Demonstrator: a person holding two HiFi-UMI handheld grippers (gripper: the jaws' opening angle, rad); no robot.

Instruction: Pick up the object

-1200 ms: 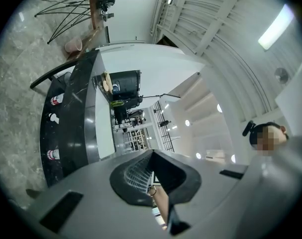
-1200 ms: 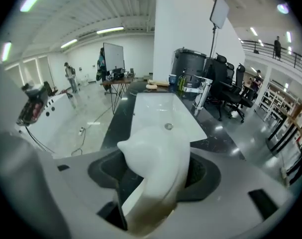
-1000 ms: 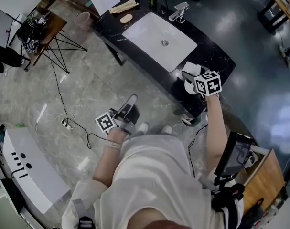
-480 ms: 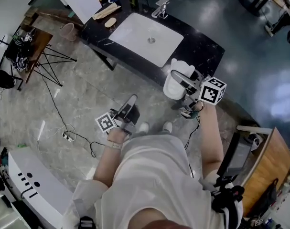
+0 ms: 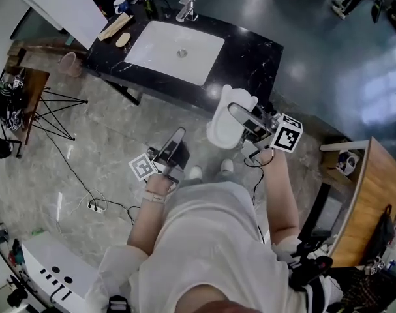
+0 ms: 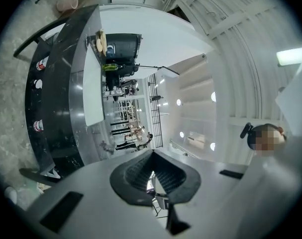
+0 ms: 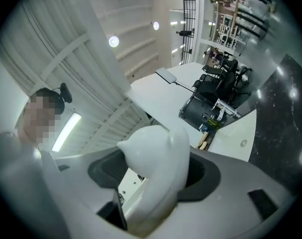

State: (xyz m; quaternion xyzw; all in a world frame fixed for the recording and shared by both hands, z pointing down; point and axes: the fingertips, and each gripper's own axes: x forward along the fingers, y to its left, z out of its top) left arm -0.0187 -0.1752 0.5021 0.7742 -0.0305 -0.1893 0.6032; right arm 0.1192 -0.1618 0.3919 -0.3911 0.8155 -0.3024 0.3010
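Observation:
A white rounded object (image 5: 222, 124) with two ear-like bumps hangs in the air just off the near edge of the black counter (image 5: 250, 51), over the floor. My right gripper (image 5: 237, 113) is shut on it from the right. In the right gripper view the white object (image 7: 158, 158) fills the gap between the dark pads (image 7: 203, 176). My left gripper (image 5: 177, 137) is held low in front of the person's body, jaws together and holding nothing. In the left gripper view the left gripper (image 6: 153, 176) points up toward the ceiling.
The counter carries a white sink basin (image 5: 175, 41) with a faucet (image 5: 186, 6), wooden items (image 5: 116, 26) and a blue mug (image 5: 121, 5) at its far end. A wooden desk (image 5: 367, 194) stands right. A black tripod stand (image 5: 51, 106) and a floor cable (image 5: 100, 204) lie left.
The right gripper has lifted the white object off the counter's near end and carried it out past the edge, toward the person. The left gripper stays where it was.

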